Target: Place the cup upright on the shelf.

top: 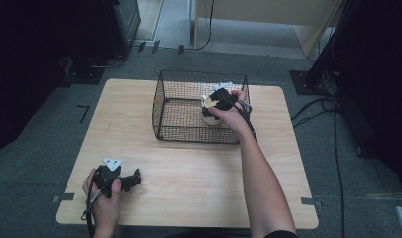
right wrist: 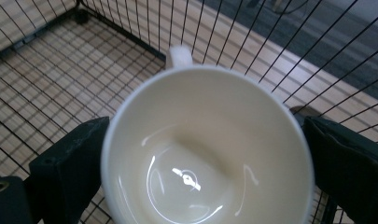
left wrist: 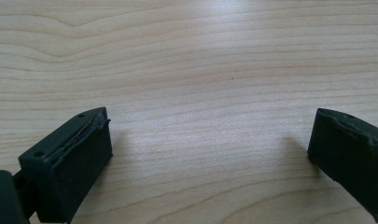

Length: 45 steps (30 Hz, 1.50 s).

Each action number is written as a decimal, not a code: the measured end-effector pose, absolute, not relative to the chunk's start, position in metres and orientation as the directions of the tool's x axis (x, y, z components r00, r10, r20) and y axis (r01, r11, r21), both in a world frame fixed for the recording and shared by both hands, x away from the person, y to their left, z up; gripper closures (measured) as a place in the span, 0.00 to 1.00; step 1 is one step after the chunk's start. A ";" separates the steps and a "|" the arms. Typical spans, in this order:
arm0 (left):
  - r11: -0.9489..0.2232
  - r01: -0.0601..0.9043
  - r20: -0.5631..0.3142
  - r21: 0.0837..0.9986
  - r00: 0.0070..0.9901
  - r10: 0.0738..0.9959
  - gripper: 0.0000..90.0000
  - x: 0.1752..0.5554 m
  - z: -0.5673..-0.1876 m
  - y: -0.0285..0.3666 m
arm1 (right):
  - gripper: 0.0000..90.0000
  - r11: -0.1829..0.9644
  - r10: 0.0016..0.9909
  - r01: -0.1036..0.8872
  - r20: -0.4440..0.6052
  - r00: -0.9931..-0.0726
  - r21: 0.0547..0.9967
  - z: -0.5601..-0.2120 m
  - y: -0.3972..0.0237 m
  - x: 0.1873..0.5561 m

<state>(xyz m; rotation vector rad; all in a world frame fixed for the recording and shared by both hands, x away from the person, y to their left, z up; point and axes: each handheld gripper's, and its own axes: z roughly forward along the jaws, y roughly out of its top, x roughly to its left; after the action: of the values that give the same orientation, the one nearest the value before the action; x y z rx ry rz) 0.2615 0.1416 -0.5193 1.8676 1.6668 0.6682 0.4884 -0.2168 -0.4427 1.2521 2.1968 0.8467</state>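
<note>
Right gripper [right wrist: 200,154] is at the cup [right wrist: 207,149], inside the wire basket [top: 161,106]. The cup sits between its jaws, one black jaw against the outer wall on each side, near the rim. Jaws look closed onto the body; grip appears to be on, though the contact line itself is hidden behind the rim. The handle [right wrist: 179,56] points away from the gripper, toward the basket's mesh wall just beyond. Cup mouth faces the camera; inside is empty and glossy.

In the high view the cup [top: 209,110] is at the right side of the basket, under the right hand [top: 233,111].

Handling, as a judgement:
- Glazed ceramic: rigid, will not give under the jaws.
- Smooth and curved, so likely slippery; a hold across the full width of the body is safer than a pinch on the rim.
- Moderately heavy for its size, and brittle; a knock on the wire or a drop on the table [top: 198,173] could chip it.
- Handle sits close to the mesh and could snag on the way out.

Left gripper [left wrist: 210,140] rests low over bare table, jaws wide apart, nothing between them.
</note>
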 end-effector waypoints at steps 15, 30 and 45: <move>-0.086 0.725 0.008 0.684 0.111 0.994 0.00 0.261 -0.519 0.142 | 0.07 0.273 0.874 0.431 -0.034 -0.484 0.860 -0.396 -0.225 0.454; -0.088 0.724 0.009 0.684 0.112 0.994 0.00 0.261 -0.519 0.142 | 0.03 0.252 0.852 0.383 -0.016 -0.523 0.889 -0.378 -0.245 0.390; -0.086 0.722 0.009 0.686 0.110 0.994 0.00 0.262 -0.519 0.142 | 0.03 0.233 0.861 0.378 -0.009 -0.509 0.896 -0.385 -0.279 0.351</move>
<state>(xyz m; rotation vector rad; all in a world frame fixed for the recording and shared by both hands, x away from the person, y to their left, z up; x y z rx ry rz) 0.2616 0.1416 -0.5194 1.8666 1.6651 0.6709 0.3510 -0.2791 -0.3852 1.1320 1.9981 1.2330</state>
